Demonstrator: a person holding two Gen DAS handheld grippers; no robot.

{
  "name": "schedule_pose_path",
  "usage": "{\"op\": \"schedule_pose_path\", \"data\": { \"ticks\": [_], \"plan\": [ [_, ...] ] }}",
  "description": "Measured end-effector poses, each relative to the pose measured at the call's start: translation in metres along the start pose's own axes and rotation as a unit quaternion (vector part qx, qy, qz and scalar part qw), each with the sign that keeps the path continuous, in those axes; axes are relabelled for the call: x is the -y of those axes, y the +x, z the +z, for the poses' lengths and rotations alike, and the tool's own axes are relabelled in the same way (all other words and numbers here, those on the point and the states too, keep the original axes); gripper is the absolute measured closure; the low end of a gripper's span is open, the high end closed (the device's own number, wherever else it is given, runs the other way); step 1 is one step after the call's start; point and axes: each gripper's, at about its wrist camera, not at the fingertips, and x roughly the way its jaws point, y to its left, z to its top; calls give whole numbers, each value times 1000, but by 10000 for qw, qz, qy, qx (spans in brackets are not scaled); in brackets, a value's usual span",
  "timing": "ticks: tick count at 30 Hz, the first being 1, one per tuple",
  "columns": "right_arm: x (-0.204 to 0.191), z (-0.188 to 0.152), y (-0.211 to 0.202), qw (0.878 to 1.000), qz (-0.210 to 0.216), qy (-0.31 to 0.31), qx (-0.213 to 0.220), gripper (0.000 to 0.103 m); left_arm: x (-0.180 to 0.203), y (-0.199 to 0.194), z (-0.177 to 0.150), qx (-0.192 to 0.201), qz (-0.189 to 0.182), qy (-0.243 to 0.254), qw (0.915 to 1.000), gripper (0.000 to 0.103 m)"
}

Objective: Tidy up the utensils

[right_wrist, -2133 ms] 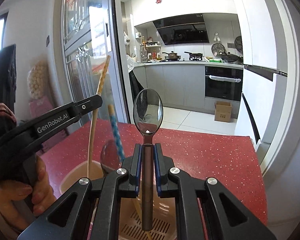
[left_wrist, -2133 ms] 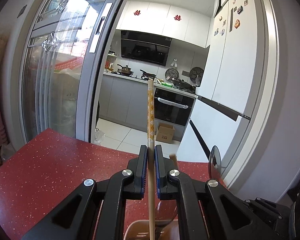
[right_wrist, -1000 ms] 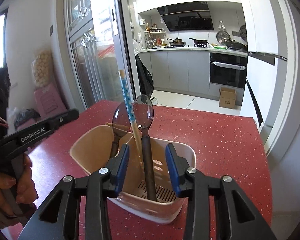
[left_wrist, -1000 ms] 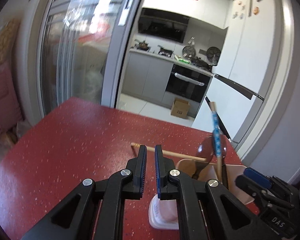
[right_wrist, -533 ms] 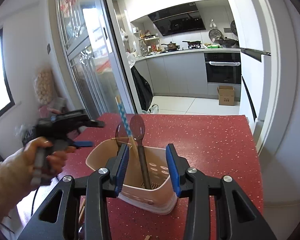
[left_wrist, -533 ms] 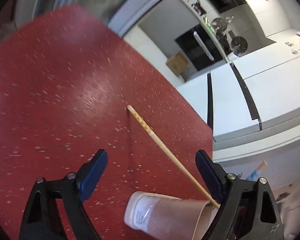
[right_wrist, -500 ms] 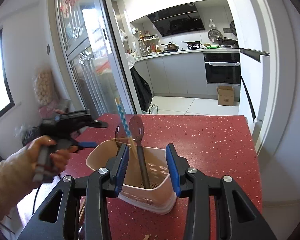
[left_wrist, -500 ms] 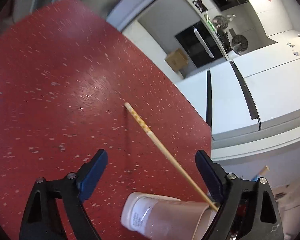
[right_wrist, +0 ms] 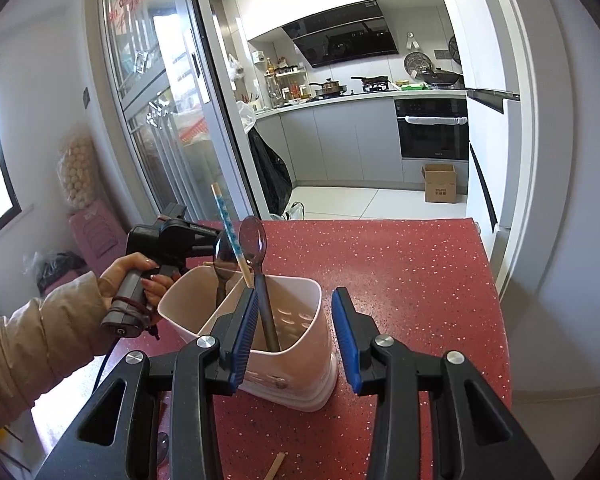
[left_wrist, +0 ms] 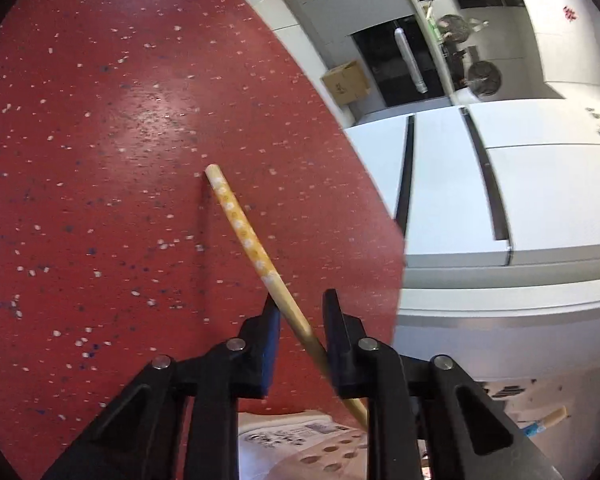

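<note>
Red speckled stone makes up the desk (right_wrist: 420, 280), and a kitchen shows through the doorway behind it.

Nearest in the left wrist view is the left gripper (left_wrist: 300, 320). Its jaws have just been closing, and the yellow chopstick (left_wrist: 244, 232) lies between them. A small gap shows on each side, so they do not seem to pinch it yet. The stick's long line runs from about 5 o'clock, down by the holder, up to its dotted end at 11 o'clock. So it crosses the jaws at a slant, not straight. I think the wrist may need to turn a bit, or the stick may twist when pinched.

In the right wrist view the right gripper (right_wrist: 294, 332) has its jaws apart with nothing in them. Just past them, at 12 o'clock, stands the pink holder (right_wrist: 300, 320). In it are a dark spoon (right_wrist: 254, 240), a second spoon (right_wrist: 222, 256) and a blue chopstick (right_wrist: 225, 220). Off at 9 o'clock, a hand (right_wrist: 128, 276) grips the left tool, so the left is nearer the yellow stick.
</note>
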Motion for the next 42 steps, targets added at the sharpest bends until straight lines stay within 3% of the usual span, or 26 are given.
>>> {"op": "schedule_pose_path", "data": {
  "ticks": [2,6,9,14,18,23,32,34,39,41,42],
  "plan": [
    [0,-2,1,10000,15,56,-26,61,12,-5,-3,217,32,338,9992,55],
    [2,-6,3,9999,43,143,-80,61,34,-25,-9,573,-244,638,9960,67],
    [1,-7,2,9998,52,154,-74,61,47,-49,-16,779,-221,876,9929,67],
    [1,-6,0,9997,86,236,-32,61,61,-89,-22,1036,-486,978,9886,67],
    [-3,-5,-4,9997,114,208,-9,61,65,-121,-47,1333,-548,1239,9818,67],
    [-3,19,0,9964,642,546,-105,60,84,-161,-91,1613,-520,2001,9650,67],
    [-24,69,30,9688,2043,1294,-547,48,111,-199,-178,1543,-214,3332,9299,67],
    [-30,75,38,9630,2219,1379,-659,48,114,-202,-201,1464,-108,3593,9216,67],
    [-44,78,64,9499,2409,1627,-1150,47,116,-200,-234,1336,-32,3848,9133,67],
    [-46,73,70,9439,2497,1751,-1269,54,116,-199,-243,1336,60,3931,9097,67],
    [-46,72,72,9424,2518,1780,-1295,73,116,-199,-247,1349,99,3951,9086,67]
  ]
}}
